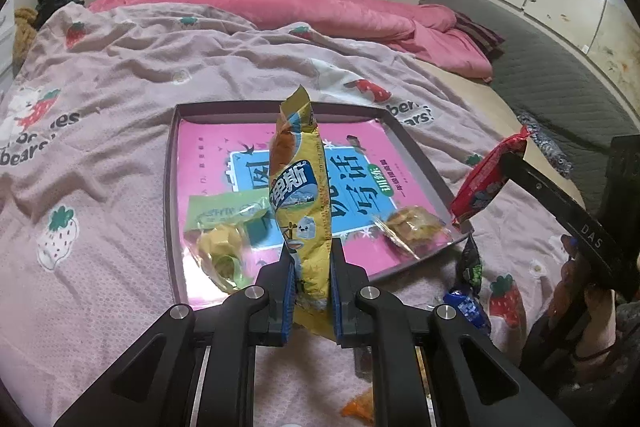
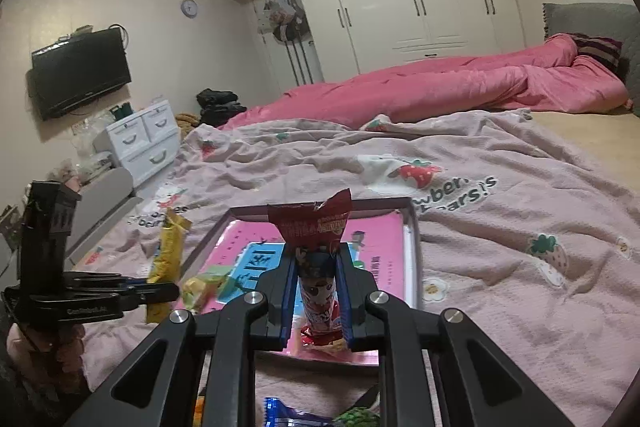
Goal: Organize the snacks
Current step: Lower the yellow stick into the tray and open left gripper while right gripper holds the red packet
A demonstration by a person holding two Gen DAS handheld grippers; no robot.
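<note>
While clamped, yellow snack packet stands upright over tray.

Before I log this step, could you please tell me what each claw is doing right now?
Left claw: closed on the yellow snack packet.
Right claw: closed on the red snack packet.

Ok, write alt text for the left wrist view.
The left claw is shut on a yellow snack packet, held upright over a shallow tray on a pink strawberry blanket. Two clear-wrapped snacks lie in the tray; at right, the right claw holds a red packet.
</note>
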